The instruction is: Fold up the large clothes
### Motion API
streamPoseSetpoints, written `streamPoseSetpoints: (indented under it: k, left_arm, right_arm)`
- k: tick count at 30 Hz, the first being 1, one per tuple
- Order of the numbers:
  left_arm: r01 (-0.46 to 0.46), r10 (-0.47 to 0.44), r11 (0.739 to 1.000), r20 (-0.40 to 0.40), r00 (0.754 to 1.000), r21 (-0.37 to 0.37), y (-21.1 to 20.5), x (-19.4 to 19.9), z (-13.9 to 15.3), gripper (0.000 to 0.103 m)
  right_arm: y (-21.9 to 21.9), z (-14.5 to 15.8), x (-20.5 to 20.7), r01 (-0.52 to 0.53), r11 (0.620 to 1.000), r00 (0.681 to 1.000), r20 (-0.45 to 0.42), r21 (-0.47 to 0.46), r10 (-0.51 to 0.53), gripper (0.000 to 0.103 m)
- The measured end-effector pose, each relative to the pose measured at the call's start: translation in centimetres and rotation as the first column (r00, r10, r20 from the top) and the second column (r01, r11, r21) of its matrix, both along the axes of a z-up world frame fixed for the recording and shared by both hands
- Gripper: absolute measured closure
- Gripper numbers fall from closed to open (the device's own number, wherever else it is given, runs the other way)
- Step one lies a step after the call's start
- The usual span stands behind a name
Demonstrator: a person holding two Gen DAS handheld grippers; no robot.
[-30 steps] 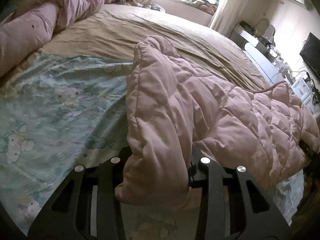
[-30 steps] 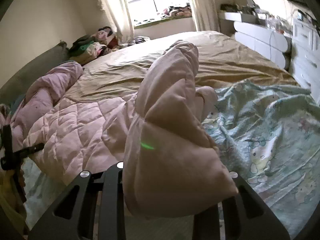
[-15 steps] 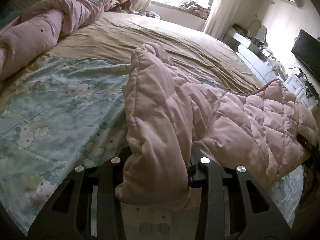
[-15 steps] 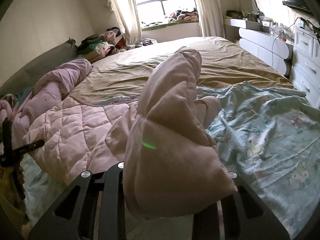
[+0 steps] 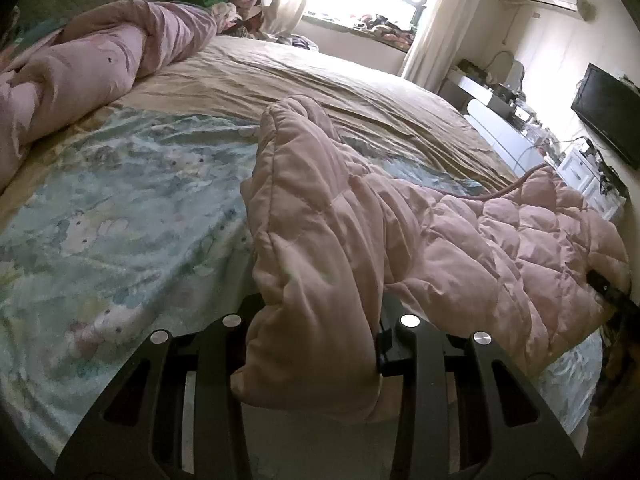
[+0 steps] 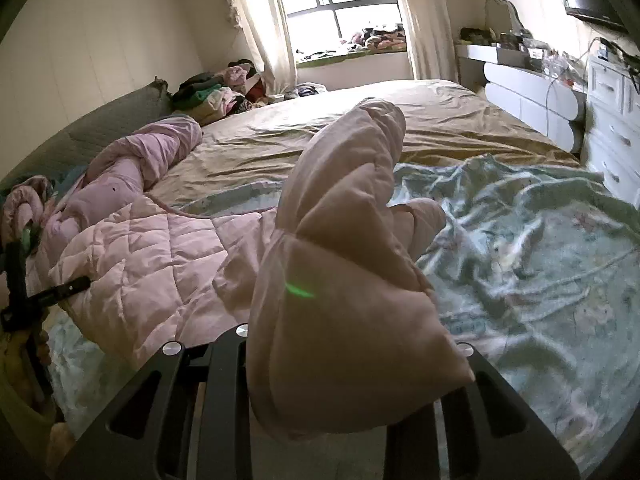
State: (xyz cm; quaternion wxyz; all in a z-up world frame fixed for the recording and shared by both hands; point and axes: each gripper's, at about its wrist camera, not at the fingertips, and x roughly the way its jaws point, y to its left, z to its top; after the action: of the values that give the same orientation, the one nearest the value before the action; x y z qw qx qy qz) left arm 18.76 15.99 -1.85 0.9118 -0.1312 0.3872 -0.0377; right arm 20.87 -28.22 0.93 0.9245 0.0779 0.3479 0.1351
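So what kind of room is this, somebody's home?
Most likely a lived-in bedroom at home. A large bed fills the room, there is a curtained window with clothes piled by it, and white drawers stand along the wall. Both grippers hold a pink quilted coat over the bed.

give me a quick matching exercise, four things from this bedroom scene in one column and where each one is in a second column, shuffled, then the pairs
Things:
1. pink quilted jacket
2. rolled pink duvet
3. television
4. clothes pile

Places:
A. mounted on the wall
B. far corner of the bed, by the curtain
C. lying along the headboard side of the bed
D. clamped in both the left gripper and the right gripper, body spread on the patterned sheet

Pairs: 1-D, 2-C, 3-A, 4-B
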Motion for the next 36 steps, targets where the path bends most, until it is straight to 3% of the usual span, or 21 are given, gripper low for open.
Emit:
streamPoseSetpoints:
  k: [18, 36]
  left_arm:
    - [-0.013, 0.014, 0.999, -0.029, 0.999, 0.029, 0.0, -3.1, -3.2, 0.074]
    - [-0.01, 0.014, 0.999, -0.064, 0.998, 0.051, -0.4, -2.8, -4.7, 0.069]
  right_arm:
    - [-1.7, -3.4, -1.3, 0.104, 0.995, 0.99, -0.099, -0.007, -0.104, 0.079]
    - [-3.0, -8.4, -0.6, 0.222, 0.975, 0.943, -0.251, -0.02, -0.22, 0.073]
